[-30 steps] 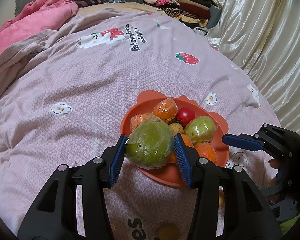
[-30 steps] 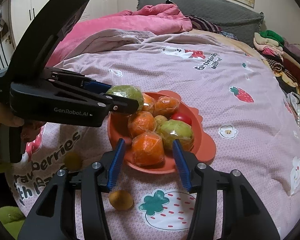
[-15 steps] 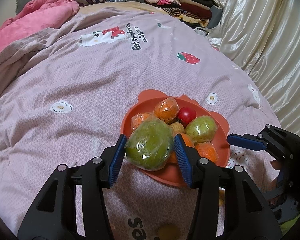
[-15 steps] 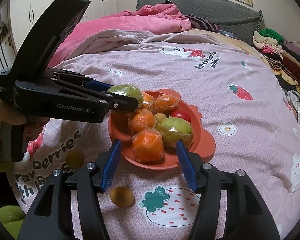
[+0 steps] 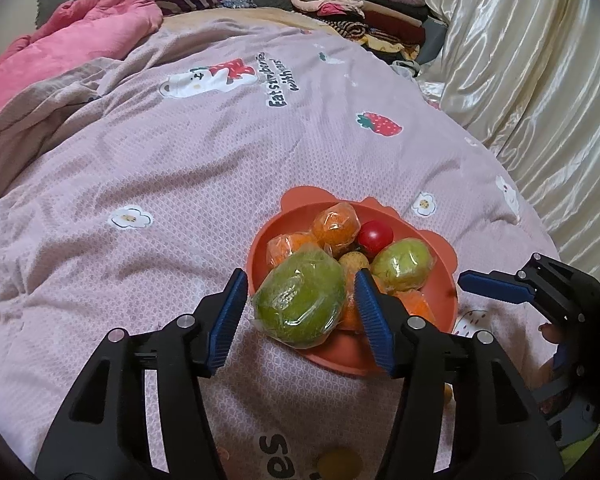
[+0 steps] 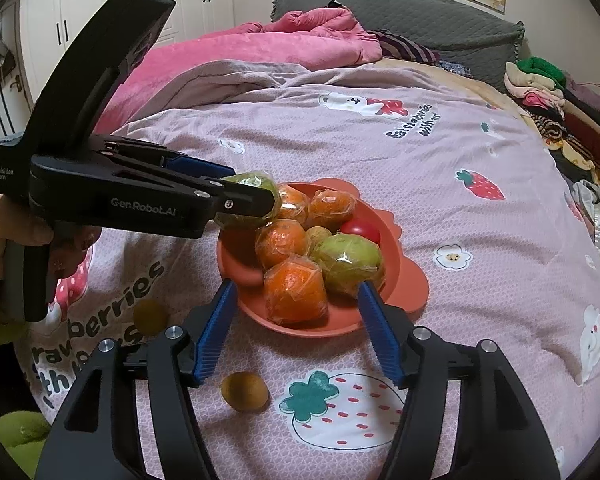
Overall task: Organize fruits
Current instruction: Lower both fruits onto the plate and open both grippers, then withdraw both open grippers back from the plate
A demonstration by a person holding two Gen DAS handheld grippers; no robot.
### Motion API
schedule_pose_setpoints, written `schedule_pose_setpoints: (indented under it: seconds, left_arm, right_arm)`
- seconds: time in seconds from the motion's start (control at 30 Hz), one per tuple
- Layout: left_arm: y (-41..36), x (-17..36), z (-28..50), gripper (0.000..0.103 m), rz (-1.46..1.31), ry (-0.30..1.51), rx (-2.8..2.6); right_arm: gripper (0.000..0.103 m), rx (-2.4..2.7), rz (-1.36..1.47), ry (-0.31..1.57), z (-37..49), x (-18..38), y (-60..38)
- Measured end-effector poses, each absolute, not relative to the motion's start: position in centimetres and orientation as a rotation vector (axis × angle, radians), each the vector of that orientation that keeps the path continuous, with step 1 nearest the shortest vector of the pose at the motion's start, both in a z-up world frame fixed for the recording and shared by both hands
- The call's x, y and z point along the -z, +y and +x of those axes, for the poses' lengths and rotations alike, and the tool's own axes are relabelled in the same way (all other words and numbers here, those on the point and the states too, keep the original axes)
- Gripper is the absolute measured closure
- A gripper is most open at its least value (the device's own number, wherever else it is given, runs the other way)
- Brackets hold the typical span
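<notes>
An orange plate (image 5: 440, 312) on the bed holds wrapped oranges (image 5: 336, 226), a red tomato (image 5: 375, 236), a wrapped green fruit (image 5: 404, 263) and a small brown fruit. A big wrapped green fruit (image 5: 300, 300) sits between the jaws of my left gripper (image 5: 300, 312) at the plate's near left rim; the jaws stand slightly apart from it. In the right wrist view the left gripper (image 6: 256, 204) is over the plate (image 6: 404, 292) with the green fruit (image 6: 256, 184). My right gripper (image 6: 296, 332) is open and empty, just in front of the plate.
Two small brown fruits lie on the pink quilt: one (image 6: 244, 391) by the right gripper's left finger, one (image 6: 150, 317) further left. A pink blanket (image 6: 260, 44) and a folded clothes pile (image 5: 360, 4) lie at the far end. A cream curtain (image 5: 532, 60) hangs right.
My left gripper's jaws have widened around the big green fruit, which now rests at the plate's rim. My right gripper has opened wider and drawn back a little.
</notes>
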State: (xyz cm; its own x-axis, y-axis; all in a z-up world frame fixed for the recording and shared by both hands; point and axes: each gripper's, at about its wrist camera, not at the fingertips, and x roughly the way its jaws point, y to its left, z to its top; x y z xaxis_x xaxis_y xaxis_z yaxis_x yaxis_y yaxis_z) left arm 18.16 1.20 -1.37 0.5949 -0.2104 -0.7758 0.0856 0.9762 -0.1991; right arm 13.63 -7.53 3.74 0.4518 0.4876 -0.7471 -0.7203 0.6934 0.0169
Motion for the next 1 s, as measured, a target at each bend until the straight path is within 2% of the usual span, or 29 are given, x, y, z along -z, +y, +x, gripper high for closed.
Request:
schedule_pose_setpoints:
  seconds: [0.53, 0.77, 1.0]
  left_arm:
    - [2.2, -0.6, 16.7, 0.029, -0.179, 0.859, 0.141]
    - [3.3, -2.5, 14.4, 0.011, -0.193, 0.793, 0.097]
    - [3.9, -3.0, 12.3, 0.01, -0.204, 0.784, 0.08]
  right_arm:
    - [0.028, -0.733, -0.293, 0.793, 12.9, -4.7, -9.0]
    - [0.023, -0.709, -0.271, 0.783, 12.1, -5.4, -10.2]
    - [0.02, -0.694, -0.268, 0.778, 11.2, -5.7, -10.9]
